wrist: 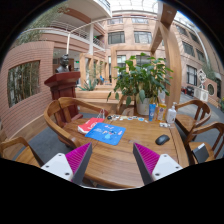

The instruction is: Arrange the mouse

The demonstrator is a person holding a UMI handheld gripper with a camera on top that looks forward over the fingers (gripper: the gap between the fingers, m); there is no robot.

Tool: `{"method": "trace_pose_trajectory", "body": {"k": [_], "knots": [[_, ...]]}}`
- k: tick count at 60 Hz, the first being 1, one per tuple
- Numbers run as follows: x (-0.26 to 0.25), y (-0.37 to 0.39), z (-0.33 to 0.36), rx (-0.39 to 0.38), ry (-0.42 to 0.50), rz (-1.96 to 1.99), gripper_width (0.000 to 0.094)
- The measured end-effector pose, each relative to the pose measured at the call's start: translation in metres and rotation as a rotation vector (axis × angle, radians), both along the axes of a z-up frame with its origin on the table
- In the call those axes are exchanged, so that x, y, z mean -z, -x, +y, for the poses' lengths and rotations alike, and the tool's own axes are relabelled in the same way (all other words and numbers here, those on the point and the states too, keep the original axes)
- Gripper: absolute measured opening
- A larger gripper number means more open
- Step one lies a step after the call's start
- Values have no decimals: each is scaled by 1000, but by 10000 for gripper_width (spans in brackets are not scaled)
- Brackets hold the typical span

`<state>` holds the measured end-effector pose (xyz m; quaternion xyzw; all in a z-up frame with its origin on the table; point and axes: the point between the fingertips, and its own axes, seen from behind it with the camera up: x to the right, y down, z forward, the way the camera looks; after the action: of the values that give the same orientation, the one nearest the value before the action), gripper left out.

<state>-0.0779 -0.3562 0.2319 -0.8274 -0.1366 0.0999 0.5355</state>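
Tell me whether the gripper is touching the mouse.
Apart. The gripper view shows the open gripper with bare wooden table between its fingers and the black mouse beyond them.

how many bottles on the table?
2: a blue bottle and a clear bottle, both beyond the mouse, beside the plant. More may hide behind the leaves. Gripper open, holding nothing.
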Motion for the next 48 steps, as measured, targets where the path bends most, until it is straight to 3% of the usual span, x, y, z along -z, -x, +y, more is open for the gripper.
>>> {"method": "trace_pose_trajectory", "body": {"k": [7,14,25,32,48], "knots": [[29,-18,1,37,58,-22,856],[92,-57,32,87,134,-48,856],[167,-138,85,214,218,-101,854],[192,-181,132,284,216,-123,853],[225,-220,249,355,202,-158,856]]}}
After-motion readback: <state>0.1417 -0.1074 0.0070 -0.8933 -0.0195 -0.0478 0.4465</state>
